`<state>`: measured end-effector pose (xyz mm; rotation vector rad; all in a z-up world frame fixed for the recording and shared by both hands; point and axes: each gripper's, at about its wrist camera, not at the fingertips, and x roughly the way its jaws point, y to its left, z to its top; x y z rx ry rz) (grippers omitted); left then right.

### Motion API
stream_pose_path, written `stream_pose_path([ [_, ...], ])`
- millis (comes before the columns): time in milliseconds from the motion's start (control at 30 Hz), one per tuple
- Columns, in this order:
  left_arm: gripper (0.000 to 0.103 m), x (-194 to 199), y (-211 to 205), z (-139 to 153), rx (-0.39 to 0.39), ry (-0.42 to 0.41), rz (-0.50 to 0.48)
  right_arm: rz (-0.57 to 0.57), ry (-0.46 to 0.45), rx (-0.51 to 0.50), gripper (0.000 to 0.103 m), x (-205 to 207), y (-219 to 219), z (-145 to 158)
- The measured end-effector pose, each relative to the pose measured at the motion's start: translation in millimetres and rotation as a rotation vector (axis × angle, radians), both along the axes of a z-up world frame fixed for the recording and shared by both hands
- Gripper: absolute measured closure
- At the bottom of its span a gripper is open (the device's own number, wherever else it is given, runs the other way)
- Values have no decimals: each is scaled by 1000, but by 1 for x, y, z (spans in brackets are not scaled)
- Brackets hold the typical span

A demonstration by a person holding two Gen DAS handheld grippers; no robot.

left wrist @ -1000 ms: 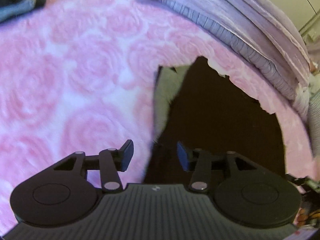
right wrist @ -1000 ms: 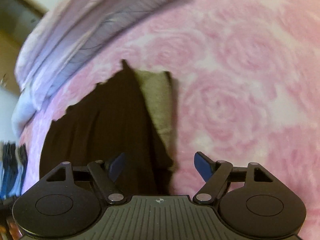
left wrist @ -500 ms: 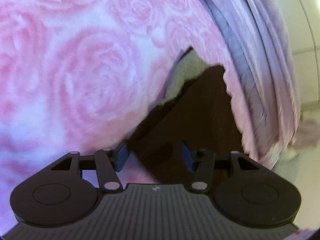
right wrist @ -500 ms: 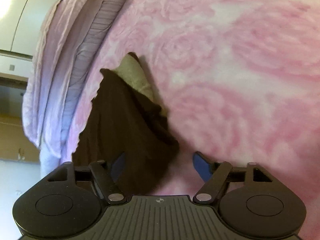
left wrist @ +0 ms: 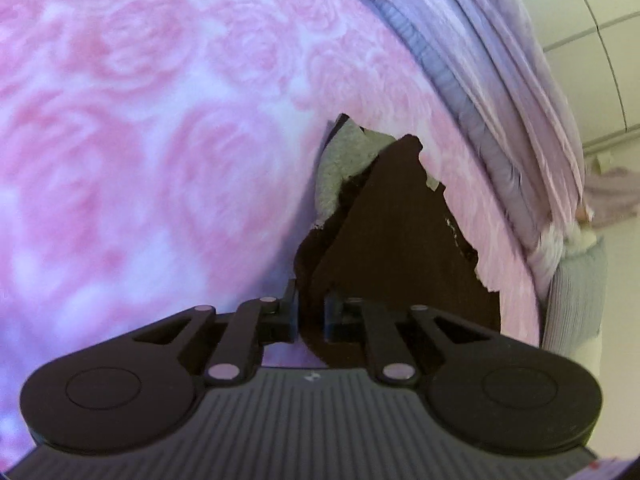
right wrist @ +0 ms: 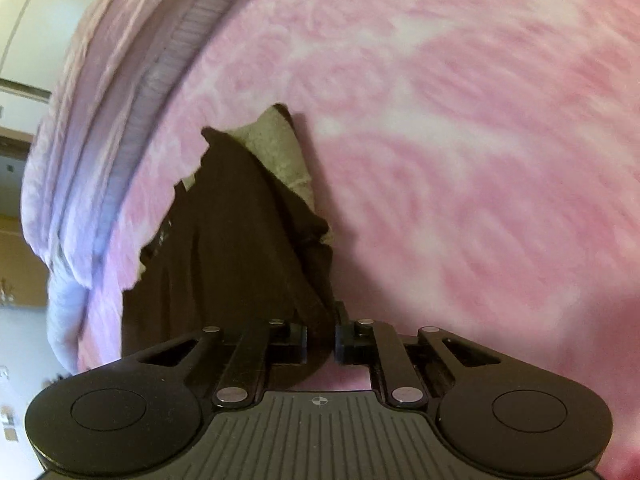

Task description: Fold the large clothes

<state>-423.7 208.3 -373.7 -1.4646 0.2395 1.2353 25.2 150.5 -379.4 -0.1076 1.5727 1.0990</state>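
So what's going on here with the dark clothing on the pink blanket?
A person is working two handheld grippers on a dark brown garment lying on a pink rose-patterned fleece blanket. The left gripper and the right gripper each have a bunched edge of the garment between their fingers, and both are closing on it. A grey lining or second piece shows at the far end. No fold looks finished yet.

Both grippers alike: left gripper (left wrist: 311,316) and right gripper (right wrist: 321,343) built of matte black plastic, each with two rounded lobes bearing a pressed-in circle. Slanted link bars carry silver rivets; block fingers (left wrist: 289,314) show blue pads (seen edge-on). Ribbed grey centre plate with small crosshair mark.
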Motion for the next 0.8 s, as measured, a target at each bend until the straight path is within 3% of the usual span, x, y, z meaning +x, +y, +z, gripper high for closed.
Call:
stream_pose_path([
  [100, 94, -10, -37, -1, -66, 1, -31, -10, 16, -57, 94, -2, -43, -2],
  [167, 92, -8, -54, -3, -95, 49, -104, 27, 27, -84, 91, -4, -57, -6],
  [267, 87, -9, -54, 2, -109, 159, -170, 141, -89, -122, 70, -6, -50, 3],
  [333, 84, -16, -42, 13, -67, 208, -185, 208, -209, -65, 68, -6, -33, 20],
  [433, 77, -14, -4, 35, 70, 317, -242, 279, -335, 91, 68, -8, 4, 38],
  [567, 61, 21, 68, 40, 222, 335, -389, 381, -381, 256, 68, -22, 69, 36],
  [633, 54, 43, 97, 33, 254, 315, -445, 433, -379, 285, 68, -31, 99, 24],
  [767, 54, 80, 135, 6, 228, 327, -502, 499, -399, 290, 68, -44, 136, 1],
  [800, 54, 85, 136, 1, 220, 337, -512, 516, -395, 286, 73, -46, 139, -3],
])
